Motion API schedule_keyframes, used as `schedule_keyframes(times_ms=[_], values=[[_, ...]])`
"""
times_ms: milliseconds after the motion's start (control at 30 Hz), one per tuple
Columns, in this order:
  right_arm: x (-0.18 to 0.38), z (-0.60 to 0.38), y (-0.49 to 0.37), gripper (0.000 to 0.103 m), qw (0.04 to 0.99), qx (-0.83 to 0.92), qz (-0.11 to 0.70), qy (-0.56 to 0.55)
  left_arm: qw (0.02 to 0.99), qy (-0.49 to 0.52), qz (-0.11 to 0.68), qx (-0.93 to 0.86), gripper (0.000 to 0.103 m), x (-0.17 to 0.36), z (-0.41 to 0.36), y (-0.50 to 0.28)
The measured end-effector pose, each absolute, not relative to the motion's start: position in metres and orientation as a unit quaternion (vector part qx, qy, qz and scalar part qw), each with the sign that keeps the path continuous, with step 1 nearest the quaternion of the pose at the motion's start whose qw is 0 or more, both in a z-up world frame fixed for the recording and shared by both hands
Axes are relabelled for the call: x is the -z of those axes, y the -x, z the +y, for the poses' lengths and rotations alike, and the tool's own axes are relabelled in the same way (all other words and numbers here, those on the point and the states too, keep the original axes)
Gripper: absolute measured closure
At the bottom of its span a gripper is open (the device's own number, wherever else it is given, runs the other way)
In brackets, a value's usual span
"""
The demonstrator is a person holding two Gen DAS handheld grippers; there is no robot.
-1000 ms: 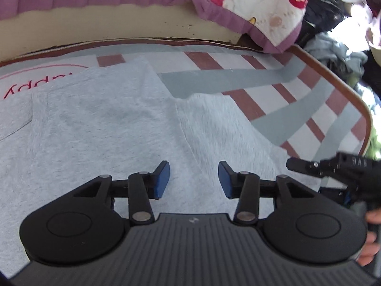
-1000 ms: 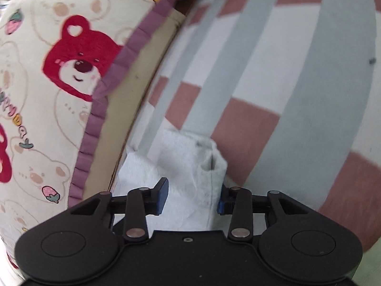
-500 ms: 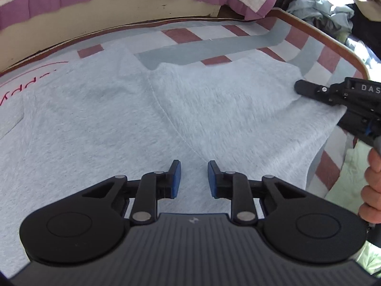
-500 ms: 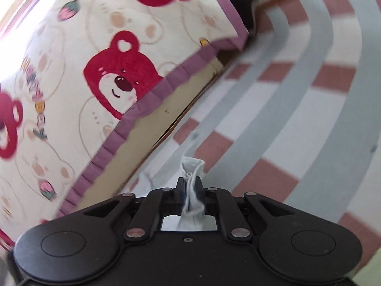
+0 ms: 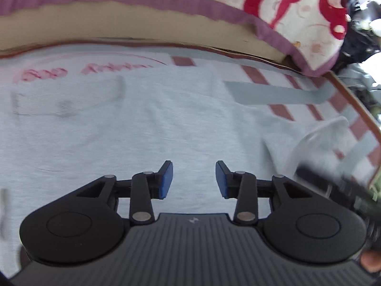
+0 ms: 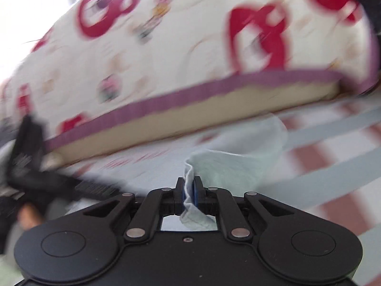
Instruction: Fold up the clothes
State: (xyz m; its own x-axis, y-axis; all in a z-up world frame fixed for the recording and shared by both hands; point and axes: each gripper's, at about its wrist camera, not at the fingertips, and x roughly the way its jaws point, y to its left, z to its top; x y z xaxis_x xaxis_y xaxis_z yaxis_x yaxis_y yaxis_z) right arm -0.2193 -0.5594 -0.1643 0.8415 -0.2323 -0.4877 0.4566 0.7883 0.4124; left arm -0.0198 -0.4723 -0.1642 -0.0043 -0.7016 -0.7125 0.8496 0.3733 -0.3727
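The grey shirt [image 5: 147,128] lies spread on a striped mat [image 5: 281,93], ahead of and beneath the left hand-held gripper [image 5: 193,181]; that gripper's jaws stand apart with nothing between them, hovering over the cloth; beyond it runs the edge of a bed with a bear-print cover [image 5: 297,12]. The right hand-held gripper [image 6: 189,190] is clamped on a bunched edge of the shirt [image 6: 238,166], most likely a sleeve or corner; the fabric rises from the pads and curves away ahead and to the right, lifted off the mat; both views are blurred, so the exact part pinched cannot be told.

The step in hand looks like carrying that pinched part over the body of the shirt to make a fold. To do it well: keep the right grip firm, since only a thin edge sits between the pads and could slip; lift just enough to clear the cloth below, so the body is not dragged out of place; the open left gripper could press the shirt flat along the intended crease; lay the part down square before letting go.
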Motion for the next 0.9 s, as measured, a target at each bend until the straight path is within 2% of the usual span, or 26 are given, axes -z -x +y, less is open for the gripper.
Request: schedule_keyframes(times_ms=[133,167,200,300,433,567,600,633,667,700,833,900], values=[[0.191,-0.55,0.209,0.088,0.895,0.197,0.293,-0.272,0.717,-0.094,0.415,0.552,0.054,0.153,-0.46,0.022],[0.187,-0.55,0.213,0.082,0.898,0.185,0.291,-0.272,0.709,-0.088,0.42,0.559,0.054,0.154,-0.46,0.023],[0.181,-0.551,0.221,0.071,0.902,0.167,0.28,-0.283,0.701,-0.083,0.425,0.567,0.053,0.155,-0.459,0.023],[0.163,-0.554,0.249,0.059,0.907,0.122,0.249,-0.316,0.685,-0.063,0.439,0.578,0.047,0.161,-0.459,0.024],[0.147,-0.549,0.287,0.055,0.908,0.153,0.259,-0.291,0.683,-0.043,0.454,0.57,0.044,0.173,-0.466,0.016],[0.158,-0.541,0.303,0.054,0.889,0.226,0.312,-0.248,0.677,-0.049,0.46,0.572,0.042,0.19,-0.487,0.001],[0.164,-0.541,0.302,0.054,0.88,0.242,0.323,-0.249,0.668,-0.054,0.465,0.578,0.044,0.194,-0.493,-0.001],[0.17,-0.542,0.301,0.054,0.872,0.258,0.333,-0.251,0.661,-0.06,0.468,0.584,0.052,0.198,-0.499,-0.002],[0.174,-0.543,0.301,0.054,0.867,0.267,0.335,-0.256,0.661,-0.073,0.464,0.586,0.07,0.196,-0.502,-0.001],[0.178,-0.543,0.299,0.054,0.865,0.271,0.332,-0.261,0.656,-0.089,0.464,0.588,0.101,0.194,-0.504,0.002],[0.184,-0.543,0.286,0.056,0.857,0.312,0.334,-0.239,0.689,-0.117,0.42,0.579,0.103,0.175,-0.487,0.012],[0.184,-0.548,0.29,0.064,0.853,0.323,0.321,-0.255,0.708,-0.112,0.429,0.549,0.103,0.175,-0.472,0.005]])
